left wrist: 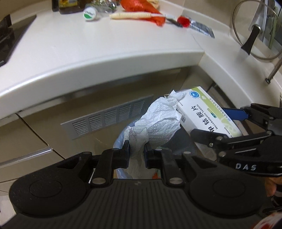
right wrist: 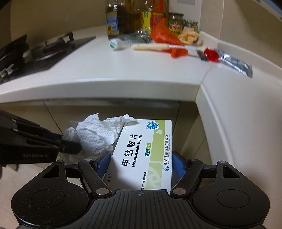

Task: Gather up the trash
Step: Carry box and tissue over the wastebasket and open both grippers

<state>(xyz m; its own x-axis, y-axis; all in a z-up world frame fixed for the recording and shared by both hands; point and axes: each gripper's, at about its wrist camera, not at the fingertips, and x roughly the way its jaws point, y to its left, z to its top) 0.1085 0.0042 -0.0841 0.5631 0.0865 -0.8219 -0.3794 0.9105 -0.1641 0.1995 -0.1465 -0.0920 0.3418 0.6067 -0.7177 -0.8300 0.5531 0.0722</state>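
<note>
Crumpled paper towel [left wrist: 158,121] pinched in your left gripper [left wrist: 137,155], hanging right over bin [left wrist: 119,141] lined with blue bag. Tablet box [right wrist: 146,151] clamped across its width in your right gripper [right wrist: 141,165], long axis running straight ahead along fingers, far end touching towel. Bin sits below left gripper, so box looks slightly right of opening; judge left load drops first. Still on table [left wrist: 105,49]: 1 red wrapper [left wrist: 141,8], foil pack [left wrist: 202,28], small bottle [left wrist: 90,13].
</note>
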